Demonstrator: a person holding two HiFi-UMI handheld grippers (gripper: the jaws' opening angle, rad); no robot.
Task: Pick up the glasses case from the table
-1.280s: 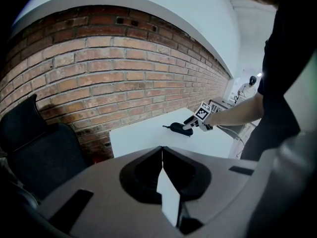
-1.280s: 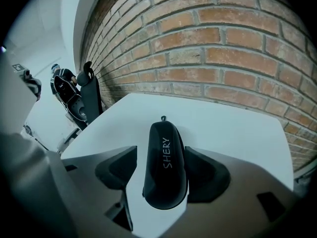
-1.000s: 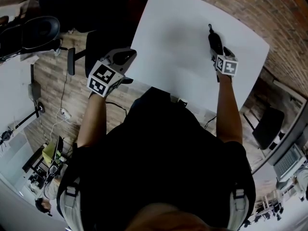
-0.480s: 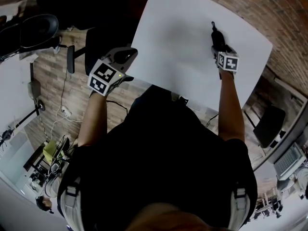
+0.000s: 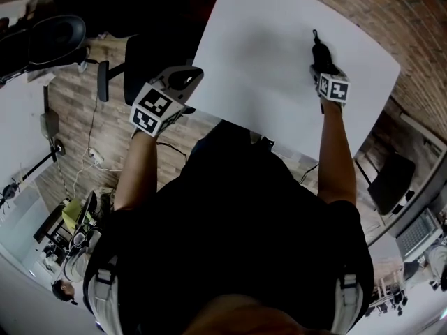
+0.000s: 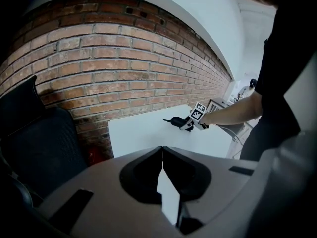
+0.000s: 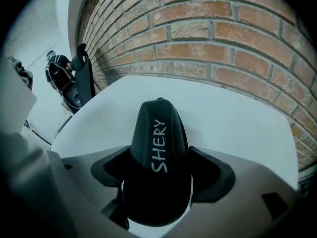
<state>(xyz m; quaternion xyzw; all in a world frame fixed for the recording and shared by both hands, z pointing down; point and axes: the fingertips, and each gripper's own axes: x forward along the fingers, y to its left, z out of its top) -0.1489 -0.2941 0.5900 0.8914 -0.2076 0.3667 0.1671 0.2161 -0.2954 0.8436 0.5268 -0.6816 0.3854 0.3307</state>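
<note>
Glasses case (image 7: 158, 133) on table (image 7: 237, 118); between just-widened jaws of right hand-held gripper (image 7: 160, 175)

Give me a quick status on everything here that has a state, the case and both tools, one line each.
glasses case, closed, lying on the white table between the right tool's jaws.
right tool, open; its jaws have just been opening and stand on either side of the case.
left tool, shut, with nothing between its jaws.
</note>
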